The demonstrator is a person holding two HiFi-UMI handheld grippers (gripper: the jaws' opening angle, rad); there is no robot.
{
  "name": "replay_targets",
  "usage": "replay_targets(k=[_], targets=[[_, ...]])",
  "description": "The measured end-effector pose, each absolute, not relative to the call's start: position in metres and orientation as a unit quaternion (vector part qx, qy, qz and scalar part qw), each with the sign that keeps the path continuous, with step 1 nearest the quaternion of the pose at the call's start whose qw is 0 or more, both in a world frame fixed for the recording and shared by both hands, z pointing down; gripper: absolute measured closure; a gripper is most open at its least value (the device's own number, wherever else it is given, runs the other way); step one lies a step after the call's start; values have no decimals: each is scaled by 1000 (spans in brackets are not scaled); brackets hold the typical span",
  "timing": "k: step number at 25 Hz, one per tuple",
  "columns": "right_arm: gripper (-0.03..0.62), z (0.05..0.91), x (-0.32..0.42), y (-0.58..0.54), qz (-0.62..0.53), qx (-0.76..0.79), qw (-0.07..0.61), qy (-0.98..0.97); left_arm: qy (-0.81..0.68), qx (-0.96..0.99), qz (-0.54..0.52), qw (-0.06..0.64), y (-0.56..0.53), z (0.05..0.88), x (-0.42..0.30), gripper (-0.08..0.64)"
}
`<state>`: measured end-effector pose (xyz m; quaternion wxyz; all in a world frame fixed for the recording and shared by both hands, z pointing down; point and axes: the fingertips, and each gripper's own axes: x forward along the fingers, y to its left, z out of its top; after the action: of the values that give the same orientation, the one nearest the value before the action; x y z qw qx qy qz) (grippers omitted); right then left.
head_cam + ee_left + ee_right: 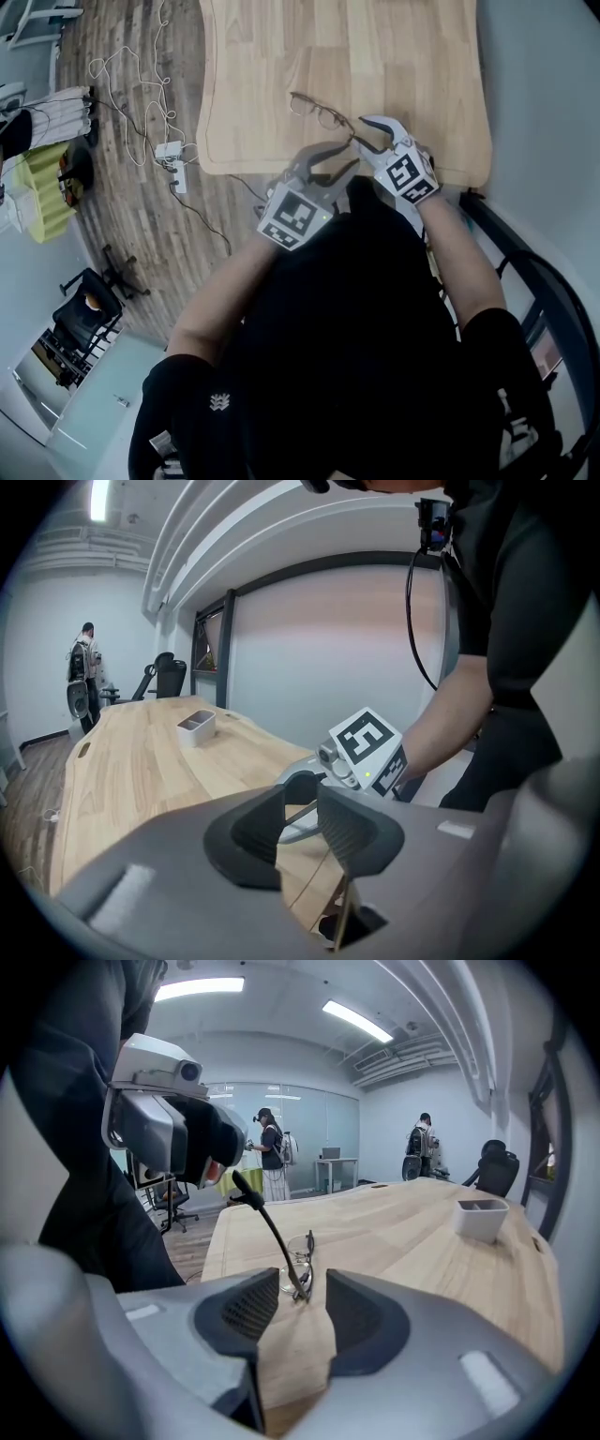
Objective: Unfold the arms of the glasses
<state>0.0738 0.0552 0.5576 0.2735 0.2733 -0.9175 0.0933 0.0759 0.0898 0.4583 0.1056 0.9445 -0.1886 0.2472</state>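
The thin-framed glasses (pixel 319 112) lie on the wooden table (pixel 281 56) near its front edge. In the right gripper view the glasses (pixel 298 1265) rest just beyond the jaw tips, and one dark arm slants up and left from them toward the body of the left gripper (pixel 164 1129). My right gripper (pixel 367 139) stands open; its pads do not press the frame. My left gripper (pixel 345 157) hangs at the table's edge beside it, also open, with nothing gripped. Through the left gripper's (pixel 300 817) gap I see the table and the right gripper's marker cube (pixel 367 750).
A small white container (pixel 480 1219) stands farther along the table. Cables and a power strip (pixel 173 161) lie on the wood floor to the left. Office chairs and standing people are in the background. A dark metal frame (pixel 525 262) runs along my right.
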Motion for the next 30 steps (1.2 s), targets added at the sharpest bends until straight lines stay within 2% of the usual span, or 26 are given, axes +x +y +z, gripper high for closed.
replay_targets(k=[3, 8, 19, 24, 30], targets=[[443, 553, 66, 56, 95, 260, 262, -925, -196, 944, 244, 104, 84, 456, 71, 445], [443, 558, 63, 49, 92, 268, 279, -917, -223, 941, 234, 99, 70, 450, 52, 445], [443, 565, 99, -20, 84, 321, 312, -890, -264, 925, 251, 108, 22, 462, 1, 445], [445, 562, 107, -57, 87, 371, 314, -869, -249, 924, 271, 107, 6, 477, -3, 445], [443, 571, 102, -31, 129, 389, 320, -854, -228, 914, 321, 97, -23, 511, -4, 445]])
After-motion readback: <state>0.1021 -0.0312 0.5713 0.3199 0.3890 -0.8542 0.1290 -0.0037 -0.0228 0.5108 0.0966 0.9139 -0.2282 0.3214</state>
